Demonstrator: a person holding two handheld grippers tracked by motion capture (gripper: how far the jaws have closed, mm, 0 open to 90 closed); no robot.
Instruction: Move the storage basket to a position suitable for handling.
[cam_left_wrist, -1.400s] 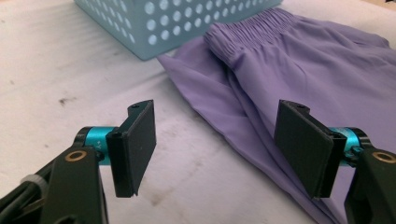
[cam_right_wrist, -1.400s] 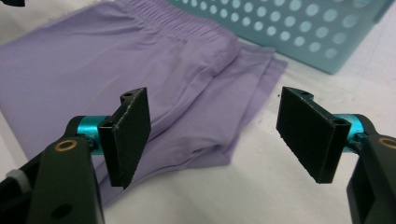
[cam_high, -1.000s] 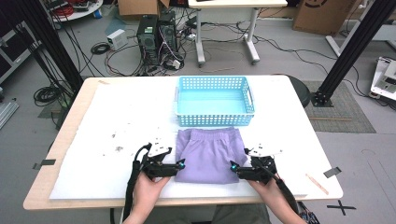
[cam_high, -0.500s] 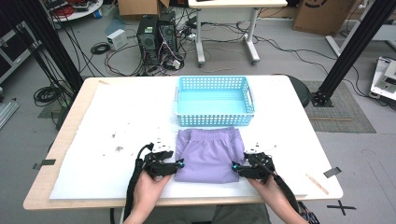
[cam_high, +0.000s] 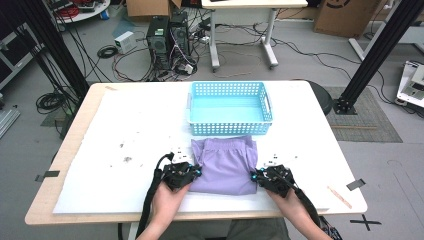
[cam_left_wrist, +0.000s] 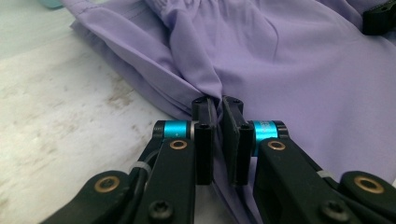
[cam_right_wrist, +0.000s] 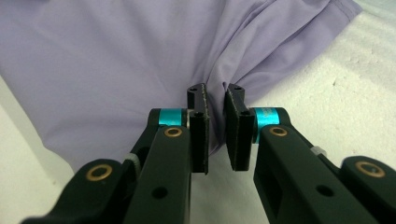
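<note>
- Our left hand-held gripper (cam_high: 192, 172) is clamped on the left edge of the shorts (cam_high: 225, 164).
- The shorts lie flat on the table (cam_high: 100, 150), just before the basket (cam_high: 230, 107); soft, light, likely slippery, best held by gathered edges.
- Our right hand-held gripper (cam_high: 257, 176) pinches the right edge.

We are seeing thin, smooth, matt purple cloth (cam_left_wrist: 289, 60) bunching between the matt black plastic jaws of the left gripper (cam_left_wrist: 218, 103), beside glossy blue metal collars and brass-coloured rivets. Under the right gripper (cam_right_wrist: 215, 93) the white surface (cam_right_wrist: 327, 70) is looking rough and grainy, speckled with dark flecks.
</note>
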